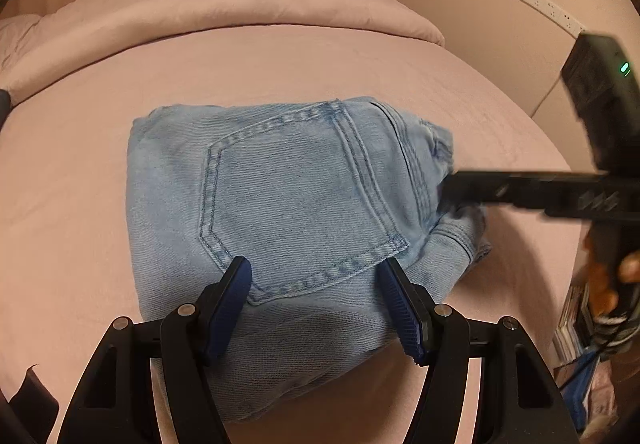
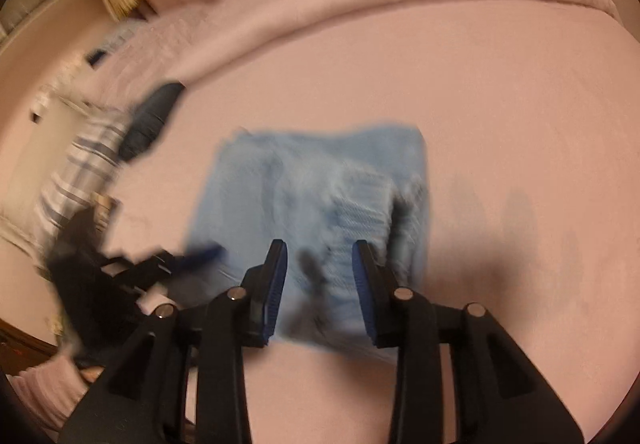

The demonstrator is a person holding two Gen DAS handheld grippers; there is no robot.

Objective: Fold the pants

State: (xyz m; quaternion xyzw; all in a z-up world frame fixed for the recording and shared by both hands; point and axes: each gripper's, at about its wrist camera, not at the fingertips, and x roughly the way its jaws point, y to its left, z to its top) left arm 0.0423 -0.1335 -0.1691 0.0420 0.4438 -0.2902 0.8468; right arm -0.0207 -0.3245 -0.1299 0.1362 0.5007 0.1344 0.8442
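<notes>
Light blue jeans (image 1: 288,196) lie folded into a compact bundle on the pink bed, back pocket up. My left gripper (image 1: 316,268) is open, its blue-padded jaws spread over the near edge of the bundle and empty. My right gripper (image 2: 320,250) is open above the bundle's waistband side, holding nothing. It also shows blurred in the left wrist view (image 1: 520,192), its tip at the bundle's right edge. The jeans (image 2: 320,204) look blurred in the right wrist view. The left gripper (image 2: 200,256) shows there at the bundle's left edge.
A pink sheet (image 1: 280,68) covers the bed, with a rolled pink duvet (image 1: 224,4) at the far side. A wall with a power strip (image 1: 548,8) stands at the right. The person's striped sleeve (image 2: 84,164) is at the left.
</notes>
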